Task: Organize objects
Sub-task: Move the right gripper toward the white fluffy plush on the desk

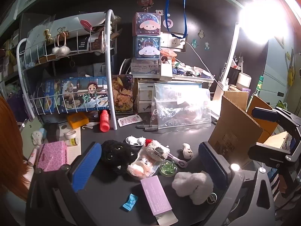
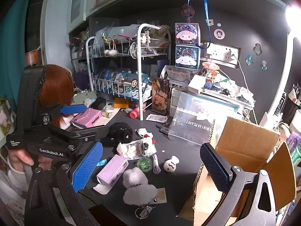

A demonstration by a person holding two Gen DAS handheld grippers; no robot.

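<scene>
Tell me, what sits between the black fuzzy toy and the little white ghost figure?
In the left wrist view, a white plush keychain on a crinkly packet lies between the black plush and the ghost figure.

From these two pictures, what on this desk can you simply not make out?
- Cardboard box contents: right wrist view, its own walls and the gripper finger hide the inside.
- Lilac box print: left wrist view, too small to read.
- Lamp head: left wrist view, lost in glare.
</scene>
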